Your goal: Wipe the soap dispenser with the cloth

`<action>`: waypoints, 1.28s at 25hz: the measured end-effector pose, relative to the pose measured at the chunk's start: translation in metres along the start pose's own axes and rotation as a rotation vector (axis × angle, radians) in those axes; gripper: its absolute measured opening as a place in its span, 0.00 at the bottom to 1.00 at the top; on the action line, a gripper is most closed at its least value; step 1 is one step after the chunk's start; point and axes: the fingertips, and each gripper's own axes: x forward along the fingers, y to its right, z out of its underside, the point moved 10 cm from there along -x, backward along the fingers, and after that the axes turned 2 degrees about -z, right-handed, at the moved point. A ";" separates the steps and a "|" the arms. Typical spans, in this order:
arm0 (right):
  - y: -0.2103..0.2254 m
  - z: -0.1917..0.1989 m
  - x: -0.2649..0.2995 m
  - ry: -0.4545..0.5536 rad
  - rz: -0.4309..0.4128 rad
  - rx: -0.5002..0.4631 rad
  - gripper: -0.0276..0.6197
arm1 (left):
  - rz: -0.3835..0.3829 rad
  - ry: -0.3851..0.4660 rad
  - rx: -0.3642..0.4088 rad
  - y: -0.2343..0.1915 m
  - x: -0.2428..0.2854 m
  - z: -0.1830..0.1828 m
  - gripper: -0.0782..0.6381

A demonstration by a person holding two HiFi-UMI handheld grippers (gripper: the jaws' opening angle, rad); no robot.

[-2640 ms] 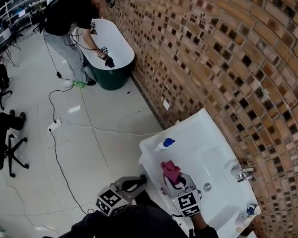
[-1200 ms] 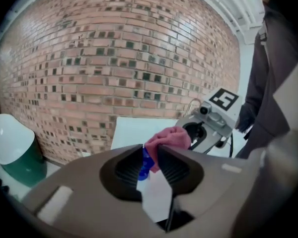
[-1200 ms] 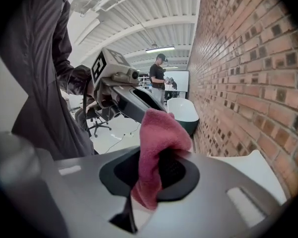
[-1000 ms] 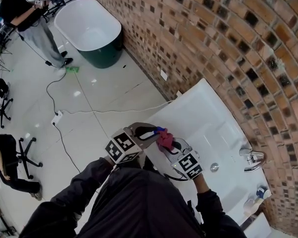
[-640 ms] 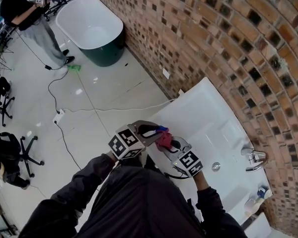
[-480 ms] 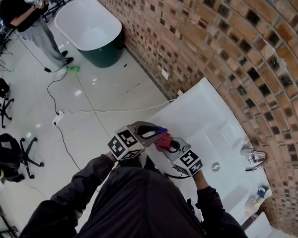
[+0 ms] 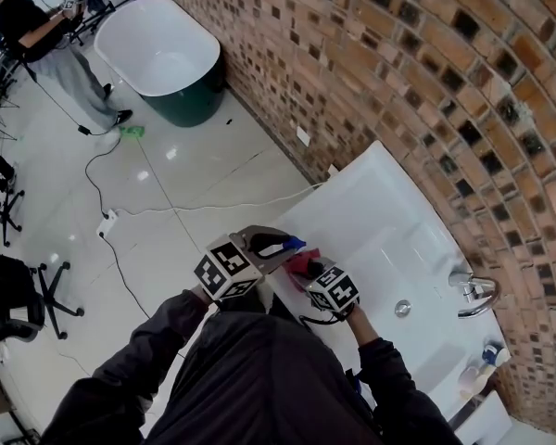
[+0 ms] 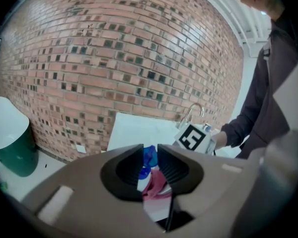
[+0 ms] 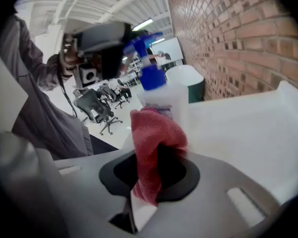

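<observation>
The soap dispenser (image 7: 292, 244), a white bottle with a blue pump, is held in the air over the sink's near left corner. My left gripper (image 7: 283, 246) grips it; its jaws are opening slightly, with the bottle (image 8: 149, 157) still between them. My right gripper (image 7: 306, 272) is shut on the red cloth (image 7: 301, 265). In the right gripper view the cloth (image 9: 151, 138) bunches out of the jaws and lies against the lower front of the dispenser (image 9: 161, 95). From the left gripper view the cloth (image 8: 156, 185) shows just below the pump.
The white sink (image 7: 389, 221) runs along the brick wall (image 7: 398, 63), with a chrome faucet (image 7: 473, 290) and small bottles (image 7: 477, 369) at its far right. A bathtub (image 7: 157, 49), a person (image 7: 42, 35), a floor cable (image 7: 120, 239) and office chairs (image 7: 9, 295) lie to the left.
My right gripper has dropped with the cloth, from near the pump to the bottle's lower body, and rolled a little. The left gripper has held the dispenser in place.
</observation>
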 end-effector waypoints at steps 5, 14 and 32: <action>0.005 0.003 0.005 -0.058 -0.014 0.073 0.15 | 0.000 -0.001 -0.002 -0.001 0.000 -0.001 0.21; 0.028 -0.032 -0.090 0.250 -0.023 0.041 0.15 | -0.052 0.034 -0.035 0.004 -0.015 0.002 0.21; 0.068 -0.020 -0.029 -0.018 -0.036 0.113 0.15 | -0.110 0.020 -0.046 0.005 -0.015 0.012 0.26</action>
